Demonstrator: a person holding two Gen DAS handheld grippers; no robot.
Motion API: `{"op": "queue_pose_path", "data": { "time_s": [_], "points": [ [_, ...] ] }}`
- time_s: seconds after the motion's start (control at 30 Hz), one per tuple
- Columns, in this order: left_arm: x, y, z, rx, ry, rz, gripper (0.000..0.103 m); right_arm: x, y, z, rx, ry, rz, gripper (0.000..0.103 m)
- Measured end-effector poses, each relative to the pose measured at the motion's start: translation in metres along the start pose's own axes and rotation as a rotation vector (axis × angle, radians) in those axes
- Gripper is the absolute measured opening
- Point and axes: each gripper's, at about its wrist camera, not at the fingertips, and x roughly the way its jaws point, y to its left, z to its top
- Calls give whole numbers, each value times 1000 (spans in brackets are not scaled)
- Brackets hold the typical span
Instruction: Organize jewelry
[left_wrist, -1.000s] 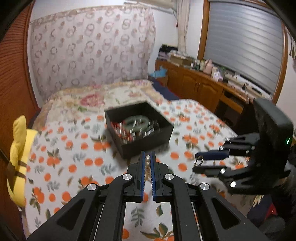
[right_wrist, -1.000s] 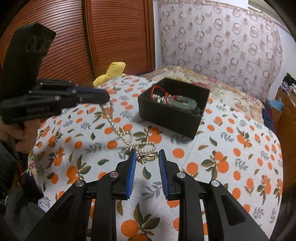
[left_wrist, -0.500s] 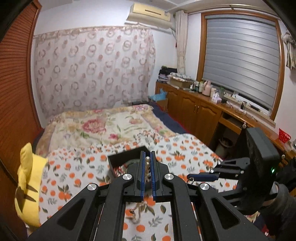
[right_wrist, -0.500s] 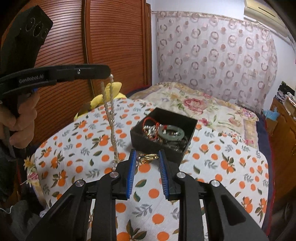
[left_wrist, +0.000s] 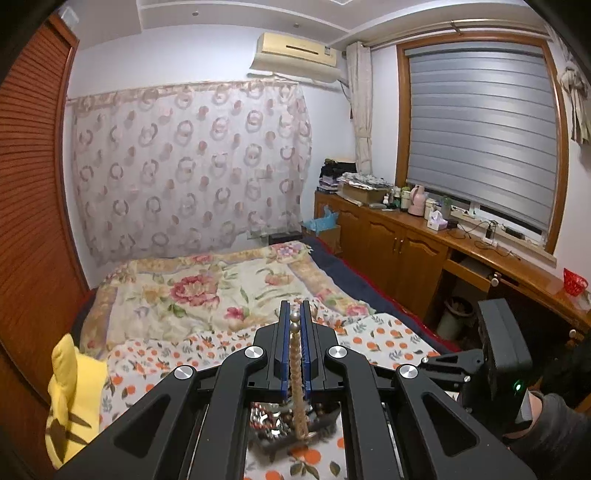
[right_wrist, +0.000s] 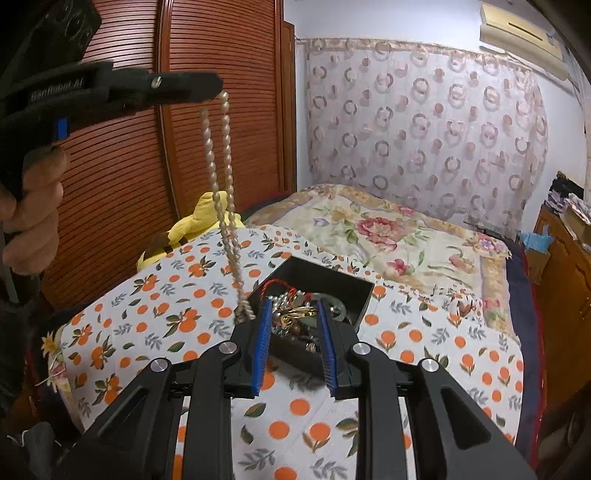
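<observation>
My left gripper is shut on a pearl necklace, which hangs straight down below it. In the right wrist view the left gripper is high at the upper left and the pearl necklace dangles to the near left corner of the black jewelry box. The box holds a red cord, a green bangle and silver pieces. My right gripper is shut on a gold ring and holds it over the box.
The box sits on an orange-print cloth over a bed with a floral quilt. A yellow plush toy lies at the bed's left edge by a wooden slatted wardrobe. A wooden cabinet runs along the right.
My left gripper has risen high, lifting the pearl necklace fully off the cloth. My right gripper has moved forward and up with the gold ring, now over the box.
</observation>
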Motion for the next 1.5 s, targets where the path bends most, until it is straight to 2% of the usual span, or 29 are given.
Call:
{"op": "queue_pose_path", "data": {
  "time_s": [0.17, 0.43, 0.53, 0.6, 0.77, 0.8, 0.83, 0.87, 0.9, 0.93, 1.0, 1.07, 1.17, 1.27, 1.4, 1.5],
  "points": [
    [24, 7, 2, -9, 19, 10, 4, 16, -9, 9, 1, -4, 8, 27],
    [88, 35, -38, -68, 139, 48, 5, 69, -23, 5, 19, 59, 0, 27],
    [102, 42, -56, -71, 172, 93, 5, 91, -29, -2, 39, 92, 3, 27],
    [105, 46, -67, -88, 190, 94, 7, 102, -31, -6, 54, 110, -3, 27],
    [101, 54, -87, -96, 206, 131, 24, 118, -35, -15, 89, 128, -15, 29],
    [99, 55, -90, -100, 207, 136, 28, 118, -35, -15, 93, 126, -19, 32],
    [97, 55, -92, -103, 207, 140, 37, 117, -36, -15, 97, 124, -22, 35],
    [93, 55, -95, -103, 206, 150, 49, 116, -36, -16, 103, 119, -25, 42],
    [91, 56, -96, -100, 204, 158, 55, 113, -36, -16, 109, 109, -30, 50],
    [86, 56, -97, -95, 194, 176, 64, 110, -37, -15, 112, 101, -36, 52],
    [78, 56, -100, -85, 183, 201, 70, 102, -36, -15, 118, 88, -50, 52],
    [69, 56, -102, -81, 178, 219, 81, 93, -36, -15, 131, 72, -62, 56],
    [50, 53, -106, -79, 158, 243, 87, 66, -31, -17, 157, 24, -101, 71],
    [34, 49, -108, -82, 141, 258, 94, 41, -23, -21, 168, -17, -126, 80],
    [12, 42, -116, -92, 128, 282, 95, 2, -12, -29, 206, -79, -161, 97],
    [-4, 34, -124, -94, 117, 306, 95, -25, -2, -40, 224, -116, -199, 101]
  ]
}}
